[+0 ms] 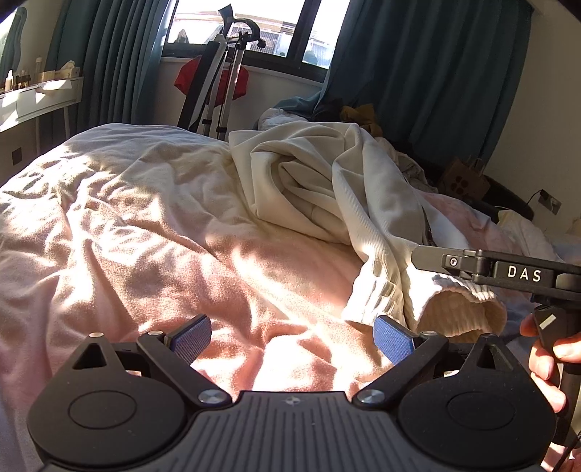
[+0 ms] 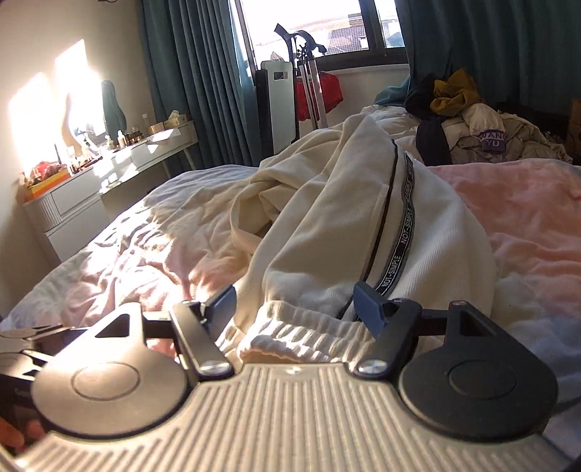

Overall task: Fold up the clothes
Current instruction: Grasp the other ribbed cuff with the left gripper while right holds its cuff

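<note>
Partly bunched cream garment (image 2: 326,218), hem under right tool (image 2: 296,308)

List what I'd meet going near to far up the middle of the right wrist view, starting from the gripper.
Right gripper, jaws open → ribbed waistband of the cream trousers between the fingers → the trousers' bunched legs → white panel leaning under the window → window.
</note>
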`<state>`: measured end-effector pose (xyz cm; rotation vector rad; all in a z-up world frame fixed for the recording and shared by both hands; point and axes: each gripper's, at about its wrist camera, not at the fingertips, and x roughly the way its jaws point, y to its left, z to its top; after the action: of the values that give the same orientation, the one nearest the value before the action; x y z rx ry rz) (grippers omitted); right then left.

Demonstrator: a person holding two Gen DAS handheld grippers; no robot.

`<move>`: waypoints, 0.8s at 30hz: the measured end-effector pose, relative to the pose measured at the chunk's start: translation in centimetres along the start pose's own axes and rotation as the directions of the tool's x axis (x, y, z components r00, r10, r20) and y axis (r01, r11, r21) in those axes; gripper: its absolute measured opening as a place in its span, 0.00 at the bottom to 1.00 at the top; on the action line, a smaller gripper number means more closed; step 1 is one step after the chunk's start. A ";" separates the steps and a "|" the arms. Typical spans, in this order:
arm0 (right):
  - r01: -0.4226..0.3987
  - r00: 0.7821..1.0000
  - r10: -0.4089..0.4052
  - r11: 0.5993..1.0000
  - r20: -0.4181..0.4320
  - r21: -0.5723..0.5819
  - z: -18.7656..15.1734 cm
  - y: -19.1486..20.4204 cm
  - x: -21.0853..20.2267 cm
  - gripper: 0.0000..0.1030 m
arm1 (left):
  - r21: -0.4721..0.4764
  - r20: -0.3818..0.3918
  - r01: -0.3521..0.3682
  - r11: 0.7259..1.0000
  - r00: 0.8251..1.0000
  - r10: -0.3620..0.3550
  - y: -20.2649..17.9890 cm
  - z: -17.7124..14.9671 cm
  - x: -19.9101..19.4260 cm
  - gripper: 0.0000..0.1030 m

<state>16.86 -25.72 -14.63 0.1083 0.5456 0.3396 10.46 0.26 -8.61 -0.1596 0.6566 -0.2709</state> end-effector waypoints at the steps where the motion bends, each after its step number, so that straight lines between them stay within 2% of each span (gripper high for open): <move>1: 0.008 1.000 -0.008 1.000 -0.008 -0.019 -0.2 0.2 0.2 0.72 | -0.002 -0.008 0.002 1.000 1.000 -0.002 0.1 0.1 0.3 0.94; 5: 0.039 0.998 -0.043 0.995 -0.038 -0.096 -0.8 0.9 1.1 0.73 | 0.010 -0.027 -0.014 1.000 1.000 0.014 0.3 0.3 1.3 0.94; 9: 0.066 0.997 -0.071 0.991 -0.037 -0.115 -1.0 0.9 0.9 0.66 | -0.006 -0.039 -0.002 1.000 0.999 0.002 0.6 0.2 1.5 0.94; 10: 0.064 0.997 -0.068 0.993 -0.041 -0.096 -0.8 0.7 0.8 0.63 | -0.007 -0.037 0.003 1.000 0.999 -0.004 0.6 0.1 1.4 0.94; 11: 0.061 0.997 -0.065 0.995 -0.044 -0.077 -0.6 0.4 0.7 0.52 | -0.008 -0.034 0.008 1.000 0.999 -0.009 0.6 0.1 1.3 0.94; 16: 0.078 0.996 -0.079 0.996 0.036 0.031 0.6 -1.2 -2.0 0.29 | -0.003 -0.005 0.035 0.999 0.999 -0.035 0.3 0.0 0.6 0.94; 19: 0.084 0.992 -0.093 0.992 0.086 0.096 1.4 -2.2 -3.8 0.22 | -0.008 0.006 0.060 0.998 0.998 -0.060 0.0 -0.1 0.3 0.94; 21: 0.086 0.987 -0.103 0.986 0.119 0.140 1.9 -2.8 -4.9 0.22 | -0.015 0.007 0.074 0.997 0.997 -0.074 -0.2 -0.3 0.2 0.94; 24: 0.089 0.971 -0.146 0.955 0.187 0.282 2.3 -5.5 -7.6 0.22 | -0.023 0.014 0.105 0.994 0.994 -0.104 -0.6 -0.7 -0.2 0.94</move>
<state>13.56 -33.53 -10.03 0.3712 0.3882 0.1321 9.75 -0.24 -8.89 -0.2189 0.6394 -0.3624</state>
